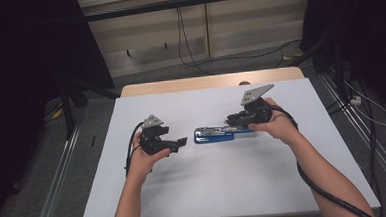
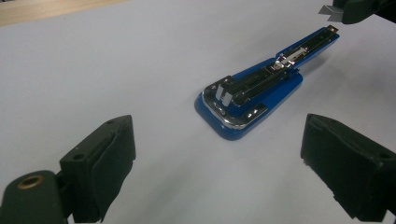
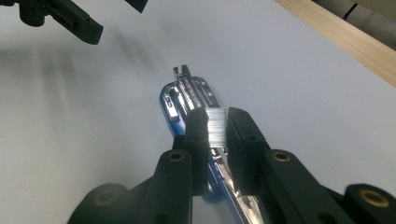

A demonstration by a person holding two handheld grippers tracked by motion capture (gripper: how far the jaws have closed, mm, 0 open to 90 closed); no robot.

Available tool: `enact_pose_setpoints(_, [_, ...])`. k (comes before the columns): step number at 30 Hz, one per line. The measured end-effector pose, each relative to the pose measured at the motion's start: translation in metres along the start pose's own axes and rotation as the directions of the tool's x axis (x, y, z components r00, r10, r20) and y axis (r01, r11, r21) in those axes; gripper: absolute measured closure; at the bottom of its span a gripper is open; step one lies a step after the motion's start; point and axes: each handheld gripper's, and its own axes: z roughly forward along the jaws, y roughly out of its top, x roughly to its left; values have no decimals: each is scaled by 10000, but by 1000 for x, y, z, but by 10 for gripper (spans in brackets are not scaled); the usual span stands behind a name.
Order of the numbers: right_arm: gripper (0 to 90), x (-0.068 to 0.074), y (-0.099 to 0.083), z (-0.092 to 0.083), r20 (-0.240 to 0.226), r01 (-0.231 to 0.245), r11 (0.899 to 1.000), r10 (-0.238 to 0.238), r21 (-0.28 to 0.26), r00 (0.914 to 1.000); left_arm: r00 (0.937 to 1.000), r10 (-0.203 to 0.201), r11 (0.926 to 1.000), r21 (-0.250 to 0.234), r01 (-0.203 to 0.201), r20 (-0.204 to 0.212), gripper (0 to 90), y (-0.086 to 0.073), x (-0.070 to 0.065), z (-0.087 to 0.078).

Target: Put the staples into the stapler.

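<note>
Right gripper (image 3: 215,128) is clamped on a little silver strip of staples (image 3: 215,127), jaws pinched in tight on both sides of it, and it's hovering right over the open blue stapler (image 3: 180,100). From its own camera the stapler runs straight out ahead and below the jaws, with the metal staple channel exposed and the front end pointing away. Can't tell if the strip is actually touching the channel or just above it, the jaws block that bit

In the high view the right gripper (image 1: 234,122) sits at the right end of the stapler (image 1: 213,135), hand wrapped around the back of it, grey plate sticking up on top

Left gripper (image 2: 217,154) is wide open, nothing between the jaws. The stapler (image 2: 252,100) lies just ahead of it, flat on the white counter (image 2: 93,70), near end closest to the jaws and the far end angled off up and to the right, where the tip of the other gripper peeks in. From above, the left gripper (image 1: 180,141) is just off the stapler's left end, not touching it

So both grippers face each other with the stapler lying between them, lid swung open flat on the counter
</note>
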Motion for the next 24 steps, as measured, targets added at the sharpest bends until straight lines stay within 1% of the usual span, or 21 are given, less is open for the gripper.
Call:
enact_pose_setpoints(4, [793, -1, 1, 2, -49, 31, 10000, -31, 2, 10000, 10000, 6, 10000, -10, -6, -12, 104, 0, 0, 0])
enact_pose_setpoints(5, [793, -2, 1, 5, -91, 148, 9999, -147, 45, 9998, 10000, 18, 10000, 6, -18, 12, 103, 0, 0, 0])
enact_pose_setpoints(6, [794, -2, 2, 5, -139, 120, 9999, -119, 49, 9998, 10000, 8, 10000, 8, -8, 11, 104, 0, -1, 0])
enact_pose_setpoints(8, [794, -3, 2, 7, -183, 244, 9996, -242, 107, 9995, 10000, 40, 10000, 11, -40, 11, 103, 0, -1, 1])
enact_pose_setpoints(9, [794, -4, 2, 8, -210, 250, 9996, -248, 138, 9995, 10000, -31, 10000, 6, 31, 40, 104, 0, -1, 1])
enact_pose_setpoints(12, [794, -5, 3, 10, -315, 326, 9994, -321, 153, 9990, 10000, -54, 10000, 7, 54, 33, 103, 0, 0, 2])
enact_pose_setpoints(17, [793, -7, 4, 15, -458, 590, 9978, -576, 307, 9973, 10000, 3, 10000, 60, -3, 15, 103, -1, 1, 3])
enact_pose_setpoints(19, [794, -7, 4, 16, -518, 587, 9978, -570, 322, 9970, 10000, 2, 10000, 64, -2, 21, 103, -1, 1, 3])
enact_pose_setpoints(20, [793, -8, 4, 19, -597, 682, 9970, -659, 378, 9960, 10000, -17, 10000, 75, 17, 25, 104, -1, 1, 3])
enact_pose_setpoints(24, [794, -9, 5, 23, -755, 794, 9960, -761, 417, 9942, 10000, -3, 10000, 97, 3, 27, 103, -1, 1, 3])
